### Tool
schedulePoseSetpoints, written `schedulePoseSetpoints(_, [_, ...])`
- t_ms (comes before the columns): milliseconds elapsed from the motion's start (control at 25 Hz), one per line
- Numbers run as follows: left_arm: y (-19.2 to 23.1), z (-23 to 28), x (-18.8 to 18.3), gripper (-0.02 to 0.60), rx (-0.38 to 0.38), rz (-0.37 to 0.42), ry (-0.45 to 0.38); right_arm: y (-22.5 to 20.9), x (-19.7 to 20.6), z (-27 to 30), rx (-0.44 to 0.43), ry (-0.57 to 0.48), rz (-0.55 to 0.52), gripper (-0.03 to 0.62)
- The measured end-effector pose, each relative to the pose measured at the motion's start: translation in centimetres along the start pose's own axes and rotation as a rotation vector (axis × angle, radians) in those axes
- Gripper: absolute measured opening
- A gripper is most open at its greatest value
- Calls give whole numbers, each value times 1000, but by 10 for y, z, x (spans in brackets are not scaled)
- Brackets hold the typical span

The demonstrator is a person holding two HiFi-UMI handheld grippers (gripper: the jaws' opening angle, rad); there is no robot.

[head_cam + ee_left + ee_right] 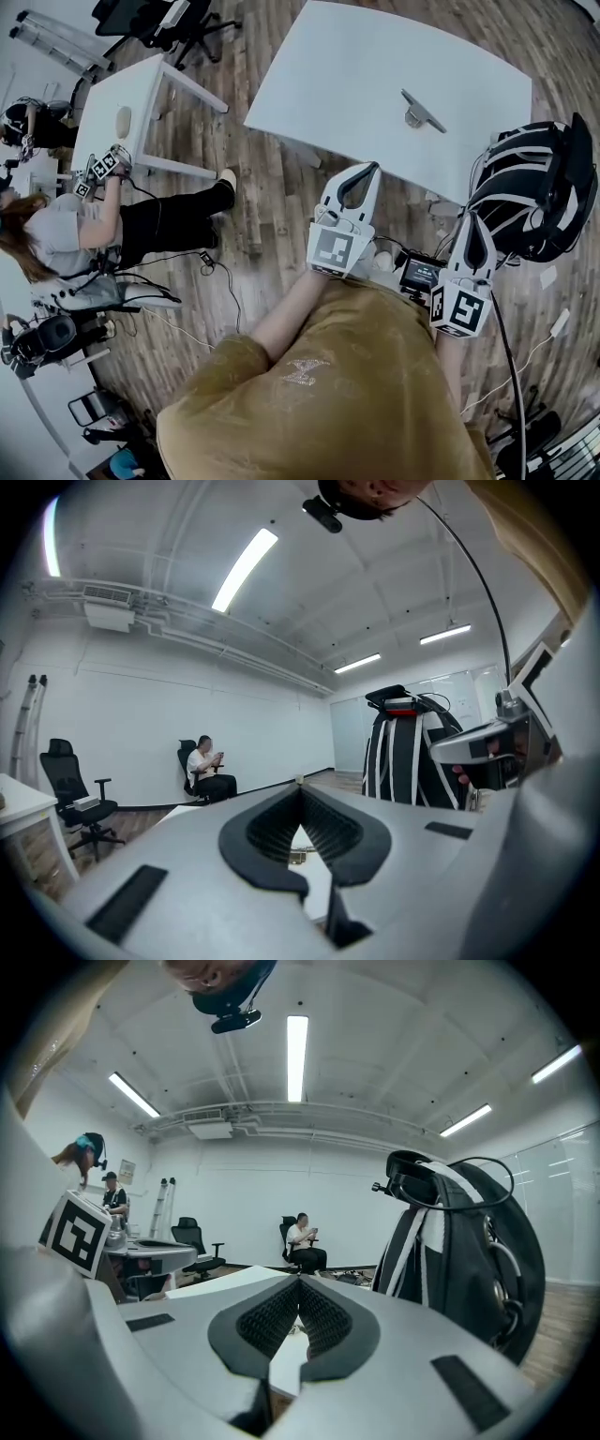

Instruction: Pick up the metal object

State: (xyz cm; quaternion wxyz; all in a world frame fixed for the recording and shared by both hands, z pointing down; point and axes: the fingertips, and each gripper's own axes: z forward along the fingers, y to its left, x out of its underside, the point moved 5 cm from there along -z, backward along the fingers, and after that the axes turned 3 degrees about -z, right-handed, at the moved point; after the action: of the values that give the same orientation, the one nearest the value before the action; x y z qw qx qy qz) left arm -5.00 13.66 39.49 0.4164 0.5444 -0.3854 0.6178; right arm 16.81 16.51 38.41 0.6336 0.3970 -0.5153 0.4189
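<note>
The metal object (421, 112), a small grey piece with a thin bar across a round base, lies on the white table (356, 84) towards its right side. My left gripper (367, 169) hovers at the table's near edge, well short of the object, shut and empty. My right gripper (472, 217) hangs off the table's near right corner, its jaws also closed together on nothing. In the left gripper view the left gripper (302, 789) has its pads meeting at the tip, with a metal glint (296, 856) on the tabletop showing through the gap below. The right gripper (299, 1282) looks the same in its own view.
A black-and-white bag (534, 187) stands right of the table, close to my right gripper. A small device with a screen (420, 272) and cables lie on the wooden floor. A second white table (131, 108), a seated person (94, 234) and an office chair (159, 19) are at the left.
</note>
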Motion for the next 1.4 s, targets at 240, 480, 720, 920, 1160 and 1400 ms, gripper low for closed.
schedulePoseSetpoints(240, [13,27,-1,6,34,-2,3,-1,-6,26,38,-2,-1,8])
schedulePoseSetpoints(480, [11,61,-5,6,94,15,-1,-1,-15,56,59,-17,1,8])
schedulePoseSetpoints(720, [28,85,-10,6,118,-5,-31,2,-24,78,89,-21,1,8])
schedulePoseSetpoints(920, [46,97,-4,6,133,-16,-14,10,-29,90,109,-27,9,8])
schedulePoseSetpoints(1160, [46,112,3,6,183,16,19,13,-25,96,123,-14,44,8])
schedulePoseSetpoints(1400, [51,136,12,6,205,82,42,4,-22,111,142,-17,95,8])
